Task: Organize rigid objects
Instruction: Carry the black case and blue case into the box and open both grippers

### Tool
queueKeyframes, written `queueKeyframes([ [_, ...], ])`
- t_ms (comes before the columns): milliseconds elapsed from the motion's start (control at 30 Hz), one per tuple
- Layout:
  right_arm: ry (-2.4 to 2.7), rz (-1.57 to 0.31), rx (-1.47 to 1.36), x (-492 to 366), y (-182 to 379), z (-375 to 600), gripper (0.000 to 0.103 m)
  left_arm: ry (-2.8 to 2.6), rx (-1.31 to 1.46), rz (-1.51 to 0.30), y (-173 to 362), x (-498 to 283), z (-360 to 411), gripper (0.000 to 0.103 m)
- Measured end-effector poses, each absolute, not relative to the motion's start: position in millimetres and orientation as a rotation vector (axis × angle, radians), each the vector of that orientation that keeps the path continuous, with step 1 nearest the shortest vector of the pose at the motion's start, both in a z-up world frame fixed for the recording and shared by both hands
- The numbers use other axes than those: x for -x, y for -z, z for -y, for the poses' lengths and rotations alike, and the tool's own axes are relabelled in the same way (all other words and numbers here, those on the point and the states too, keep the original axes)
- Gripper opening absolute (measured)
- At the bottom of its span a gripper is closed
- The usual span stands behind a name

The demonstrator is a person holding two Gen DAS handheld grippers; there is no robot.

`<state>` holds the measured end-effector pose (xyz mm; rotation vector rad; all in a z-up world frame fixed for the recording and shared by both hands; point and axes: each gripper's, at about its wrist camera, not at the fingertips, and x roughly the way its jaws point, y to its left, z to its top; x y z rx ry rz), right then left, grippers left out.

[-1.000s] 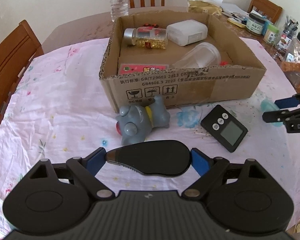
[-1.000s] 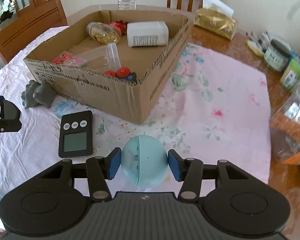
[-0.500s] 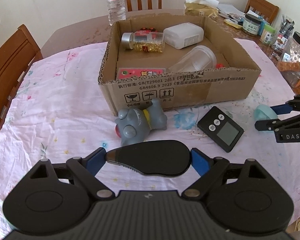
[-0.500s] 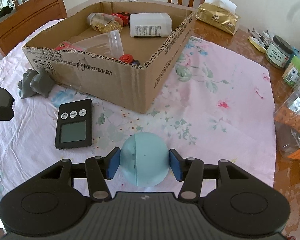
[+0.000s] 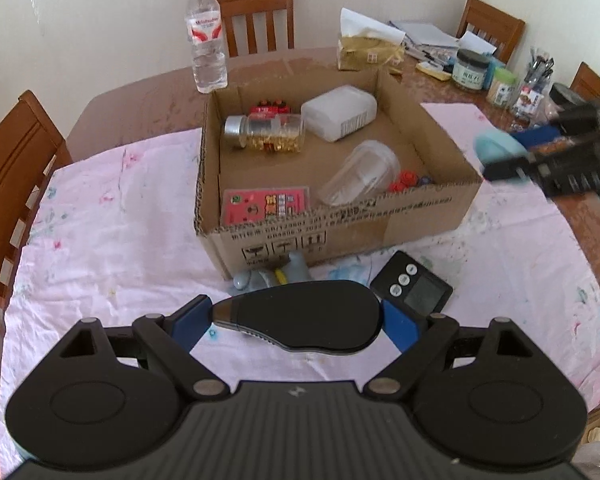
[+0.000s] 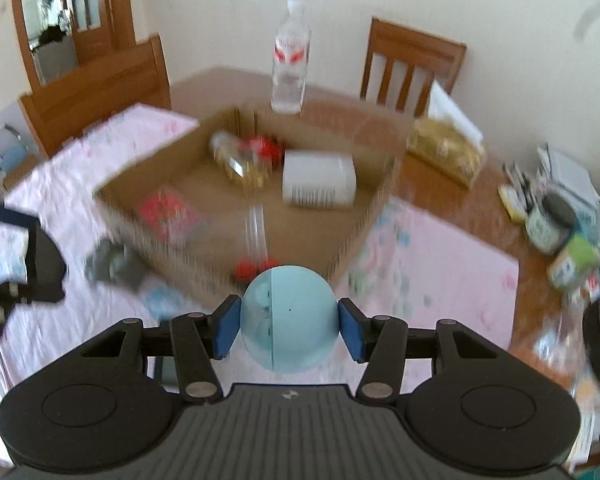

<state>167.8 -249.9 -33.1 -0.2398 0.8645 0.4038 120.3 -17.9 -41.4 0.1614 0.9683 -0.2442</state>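
My left gripper [image 5: 296,322] is shut on a flat black oval object [image 5: 300,318], held above the pink tablecloth in front of the cardboard box [image 5: 340,220]. My right gripper [image 6: 289,326] is shut on a light blue ball [image 6: 289,318], raised near the box's right corner; it also shows blurred in the left wrist view [image 5: 540,152]. The box holds a jar of gold pieces [image 5: 266,134], a white container [image 5: 340,112], a clear cup [image 5: 360,172], a red packet [image 5: 266,206] and small red pieces [image 5: 406,180]. A grey toy [image 5: 268,278] and a black timer [image 5: 414,290] lie in front of the box.
A water bottle [image 5: 206,36] stands behind the box. Jars, pens and a gold tissue pack [image 5: 370,52] crowd the table's far right. Wooden chairs [image 5: 16,168] ring the table. The right wrist view is motion-blurred.
Both grippers have risen with their objects. The right gripper with the blue ball moved up and toward the box's right side. The left gripper lifted, so the grey toy is now partly hidden.
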Motion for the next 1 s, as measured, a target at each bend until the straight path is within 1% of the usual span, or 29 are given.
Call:
queueKeyframes([
  [167,-0.431,-0.824,0.253,-205.8,30.4,232.7,0.058,0.216,-0.151,-0.956,35.8,-118.9,11.5,0.090],
  [467,-0.412,-0.877,0.277,-259.2,65.7,212.1,0.058,0.153,-0.117,-0.953,30.1,-116.1,-4.9,0.090],
  [500,-0.407,-0.879,0.274,-262.8,67.1,211.1,0.067,0.149,-0.116,-0.953,30.0,-116.7,-5.9,0.090],
  [533,-0.398,-0.880,0.268,-265.6,67.4,210.8,0.083,0.146,-0.115,-0.954,29.9,-117.6,-6.9,0.090],
  [567,-0.389,-0.872,0.257,-266.3,65.9,211.9,0.092,0.145,-0.113,-0.956,29.8,-118.7,-7.6,0.090],
  [600,-0.385,-0.858,0.242,-265.4,63.7,213.0,0.103,0.144,-0.112,-0.957,29.9,-119.8,-8.2,0.090],
  [667,-0.381,-0.835,0.215,-261.6,57.3,216.9,0.103,0.146,-0.115,-0.957,29.5,-122.7,-8.3,0.090],
  [1000,-0.259,-0.871,0.148,-223.9,38.6,231.0,0.103,0.202,-0.149,-0.895,14.5,-156.7,4.5,0.090],
])
